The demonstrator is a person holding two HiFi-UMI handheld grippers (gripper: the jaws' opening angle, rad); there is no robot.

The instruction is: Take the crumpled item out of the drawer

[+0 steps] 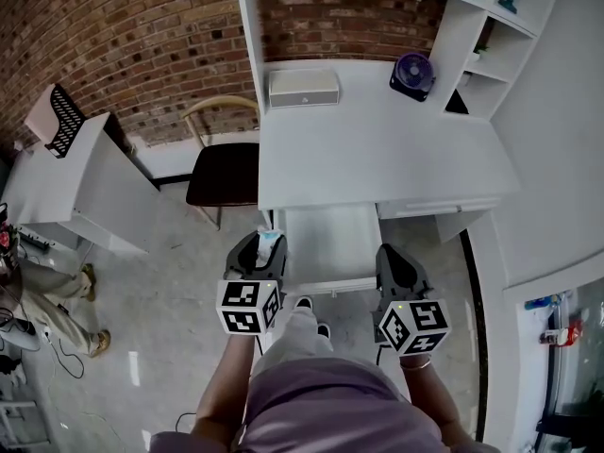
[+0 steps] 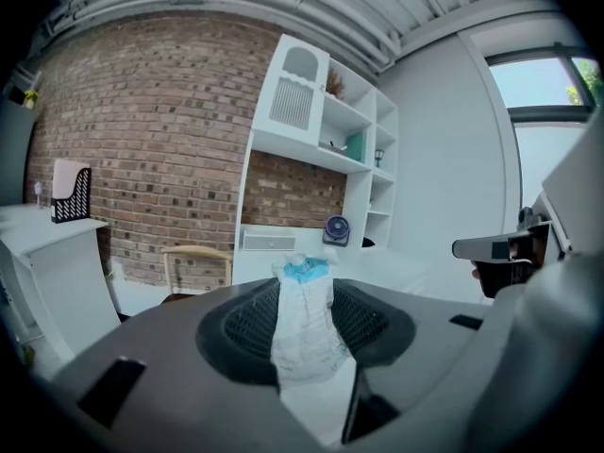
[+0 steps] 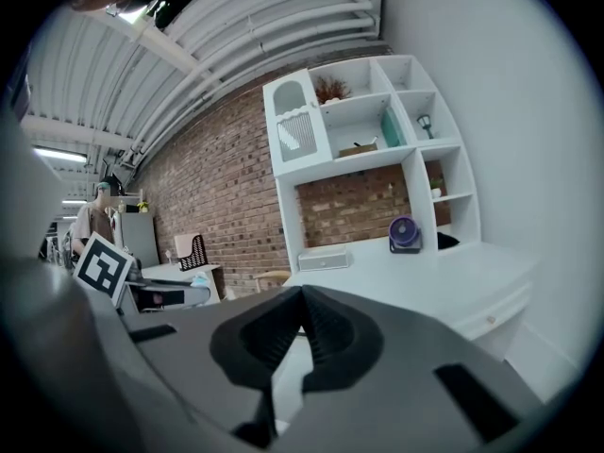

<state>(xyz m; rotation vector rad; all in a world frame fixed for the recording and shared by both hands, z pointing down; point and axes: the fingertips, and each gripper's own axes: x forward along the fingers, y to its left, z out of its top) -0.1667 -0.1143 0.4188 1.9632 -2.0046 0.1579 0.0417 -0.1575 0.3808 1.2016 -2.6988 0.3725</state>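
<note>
Left gripper (image 1: 263, 250): pinching the crumpled item (image 2: 304, 327) between the ribbed pads, jaws part-way apart around it.
Crumpled item: white and wrinkled, blue at the far end, poking out past the jaw tips; in the grip and outside the drawer (image 1: 330, 239), just off its left front corner in the head view.
Right gripper (image 3: 304, 321): jaws pressed together, nothing between them; held level at the drawer's right front corner.
Marker cubes: one on each gripper, close to the person's body, left (image 1: 248, 307) and right (image 1: 413, 326).
Drawer: pulled open toward the person, pale inside, sitting between the two grippers.
Desk (image 1: 377, 149): white, broad, right behind the drawer.
Fan (image 1: 412, 72): small and purple, at the back right of the desk top.
White box (image 1: 304, 88): long and low, at the back of the desk against the brick.
Shelf unit (image 3: 359, 121): white cubbies rising over the desk, small objects inside, too small to name.
Chair (image 1: 224, 170): dark seat, pale curved back, tucked in at the desk's left side.
Side table (image 1: 66, 182): white, well left of the chair, with a black mesh rack (image 1: 64, 121) on it.
Brick wall (image 1: 123, 36): red-brown, running behind everything.
</note>
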